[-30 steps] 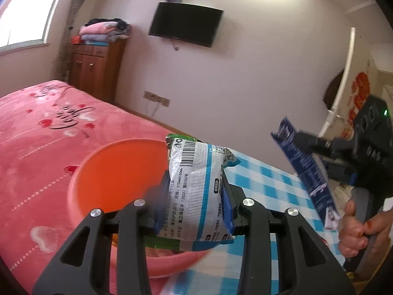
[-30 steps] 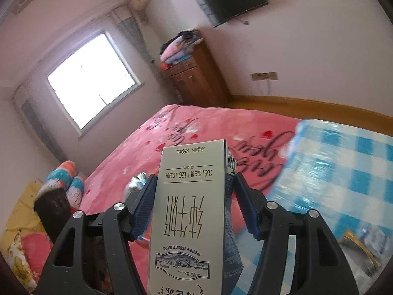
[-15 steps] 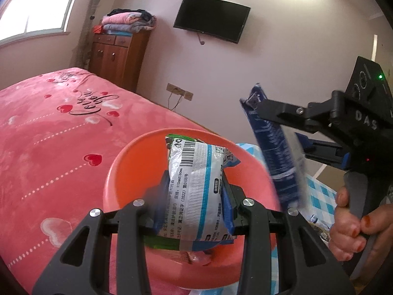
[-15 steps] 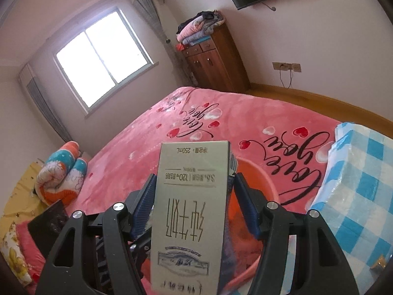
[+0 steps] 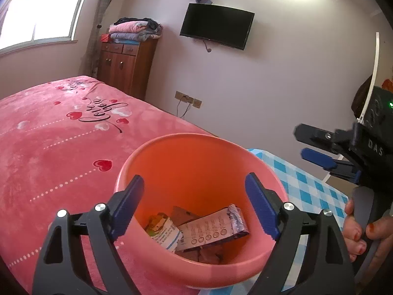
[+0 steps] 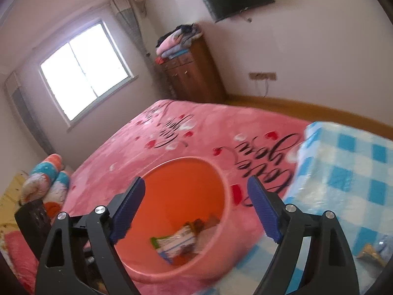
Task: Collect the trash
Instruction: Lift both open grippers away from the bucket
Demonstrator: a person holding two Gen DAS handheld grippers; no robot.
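- Both packs that were clamped a moment ago now lie in the bin (image 5: 196, 172): the wipes pack (image 5: 163, 231) and the milk carton (image 5: 213, 228).
- Left tongs (image 5: 194, 201) are opening, blue pads wide apart, nothing between them and touching nothing.
- Right tongs (image 6: 196, 204) are opening too, pads spread wide and empty; in the left view the right tongs (image 5: 309, 145) hang to the right of the bin, held by a hand (image 5: 363, 233).
- Bin sits directly below and ahead of both tongs, its near rim under the pads; the trash lies at its bottom, well apart from the pads.
- Bin rests at the bed (image 5: 49, 135) edge, just beside the checked tabletop (image 6: 348, 167) to the right of the tongs.
- More trash (image 6: 371, 252) lies on the tabletop at the far right of the right tongs.
- Open room spreads over the bed to the left and ahead.
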